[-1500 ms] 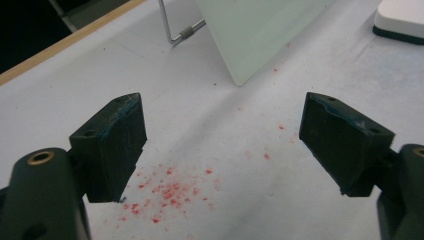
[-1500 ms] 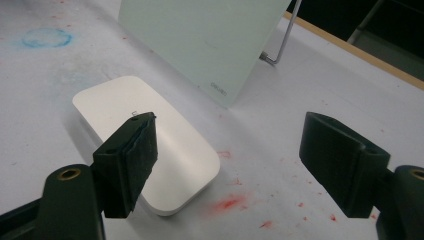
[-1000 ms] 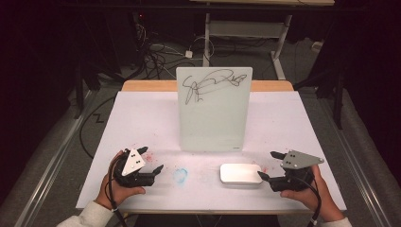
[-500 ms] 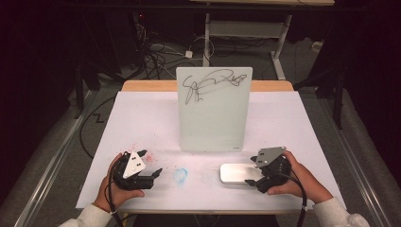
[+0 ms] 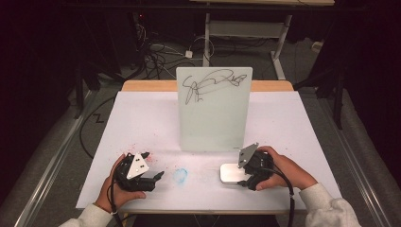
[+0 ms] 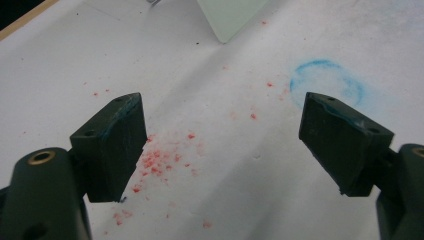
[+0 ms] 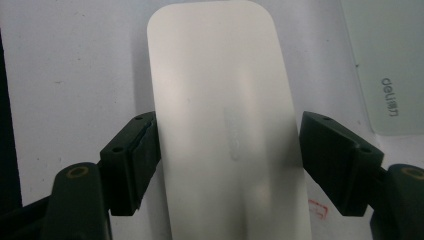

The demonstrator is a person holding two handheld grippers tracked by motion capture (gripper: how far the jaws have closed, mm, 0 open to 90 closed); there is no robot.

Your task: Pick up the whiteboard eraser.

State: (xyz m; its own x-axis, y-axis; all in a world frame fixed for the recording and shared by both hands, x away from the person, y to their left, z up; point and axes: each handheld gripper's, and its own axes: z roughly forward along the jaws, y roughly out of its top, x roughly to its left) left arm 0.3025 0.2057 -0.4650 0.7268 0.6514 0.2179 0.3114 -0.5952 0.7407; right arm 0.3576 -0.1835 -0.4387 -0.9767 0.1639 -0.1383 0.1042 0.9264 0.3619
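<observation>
Your right claw (image 5: pixel 242 176) sits at about 5 o'clock on the white tabletop (image 5: pixel 293 127), straddling the near end of the white eraser block (image 5: pixel 231 173). In the right gripper view the block (image 7: pixel 225 125) runs straight up between the two jaws: the left pad (image 7: pixel 142 150) lies against its edge, while the right pad (image 7: pixel 325 155) stands at the opposite edge with contact too close to call. The jaws have just been closing, with the block between them, and they are now roughly a third of the way open. I cannot tell whether the grip is firm yet.

The block lies flat on the tabletop, just at 5 o'clock of the upright whiteboard (image 5: pixel 215 111), near its lower right corner. The board stands at the middle of the tabletop with a black scribble (image 5: pixel 210 82) across its top.

Your left claw (image 5: pixel 153 177) rests at about 7 o'clock, with your left hand (image 5: pixel 118 187) around its body. In the left gripper view its jaws are spread wide with nothing between them, over a scatter of red specks (image 6: pixel 160 160) on the tabletop. A faint blue ring mark (image 6: pixel 327 87) lies just beyond the right pad (image 6: pixel 340 140); in the high view this ring (image 5: pixel 180 175) sits between the two claws, well apart from the block.
</observation>
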